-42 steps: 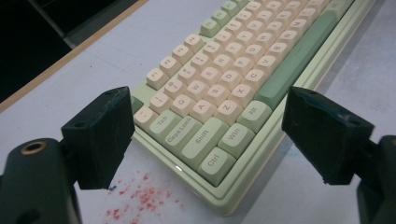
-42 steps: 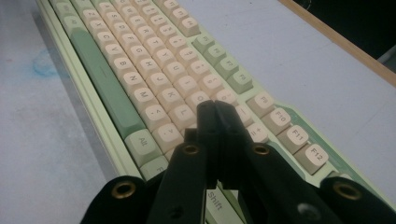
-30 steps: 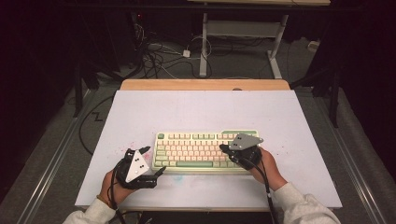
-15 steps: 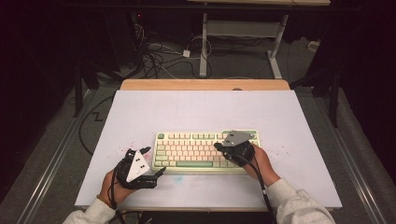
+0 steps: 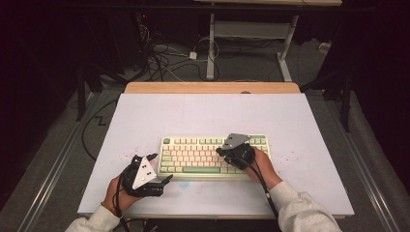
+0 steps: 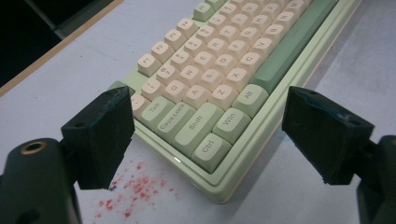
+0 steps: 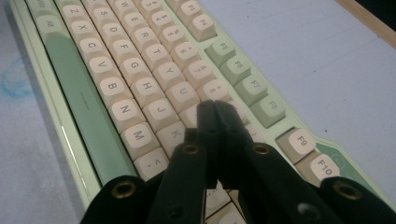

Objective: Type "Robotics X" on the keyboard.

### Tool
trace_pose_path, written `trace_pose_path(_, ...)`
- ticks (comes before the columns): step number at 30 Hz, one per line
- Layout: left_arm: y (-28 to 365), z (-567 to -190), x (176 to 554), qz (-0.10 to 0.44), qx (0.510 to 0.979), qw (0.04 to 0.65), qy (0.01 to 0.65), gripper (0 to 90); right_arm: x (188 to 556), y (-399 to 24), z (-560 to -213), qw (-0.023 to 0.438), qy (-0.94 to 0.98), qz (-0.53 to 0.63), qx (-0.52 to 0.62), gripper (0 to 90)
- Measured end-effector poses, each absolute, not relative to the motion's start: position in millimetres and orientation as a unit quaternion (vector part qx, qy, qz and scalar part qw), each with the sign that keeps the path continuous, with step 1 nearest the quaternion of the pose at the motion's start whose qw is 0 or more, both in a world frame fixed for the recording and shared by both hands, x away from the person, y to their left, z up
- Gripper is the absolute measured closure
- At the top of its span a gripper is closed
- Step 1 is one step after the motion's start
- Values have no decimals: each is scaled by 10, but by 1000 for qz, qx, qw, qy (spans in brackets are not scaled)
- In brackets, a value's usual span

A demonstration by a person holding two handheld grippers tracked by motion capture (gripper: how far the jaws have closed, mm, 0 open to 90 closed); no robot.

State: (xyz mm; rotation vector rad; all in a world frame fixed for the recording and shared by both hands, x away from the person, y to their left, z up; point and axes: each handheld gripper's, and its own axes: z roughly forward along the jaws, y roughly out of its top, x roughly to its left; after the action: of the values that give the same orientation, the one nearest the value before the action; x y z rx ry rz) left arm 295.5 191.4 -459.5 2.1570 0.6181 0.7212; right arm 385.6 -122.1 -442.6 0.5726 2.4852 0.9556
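Two claws work a cream-and-green mechanical keyboard (image 5: 214, 155). The right claw (image 7: 215, 109) is clenched, tips over the keys. The left claw (image 6: 208, 135) gapes released at the keyboard's corner.

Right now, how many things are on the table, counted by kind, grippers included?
Keyboard: 1
Grippers: 2, left gripper open beside the keyboard, right gripper shut above the keys
Total: 3

Keyboard (image 7: 140, 88) (right end) behind tongs (image 7: 215, 109)
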Motion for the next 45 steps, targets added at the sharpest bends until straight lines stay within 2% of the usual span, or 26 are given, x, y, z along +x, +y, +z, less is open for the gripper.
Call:
trace_pose_path(16,1893,-4608,2953,274,850,379,244,164,3931,-1129,-4488,211,903,307,212,900)
trace_pose_path(27,1901,-4599,2947,277,845,383,251,165,3763,-1252,-4327,220,879,370,207,889)
trace_pose_path(32,1892,-4601,2950,276,847,380,250,165,3671,-1339,-4284,225,871,386,202,857)
trace_pose_path(40,1879,-4595,2956,273,849,379,248,165,3541,-1467,-4234,233,857,415,195,720)
trace_pose_path(42,1882,-4591,2955,273,848,380,247,165,3514,-1497,-4232,235,856,417,195,717)
trace_pose_path(45,1885,-4584,2955,273,847,382,249,165,3480,-1542,-4226,238,852,422,196,666)
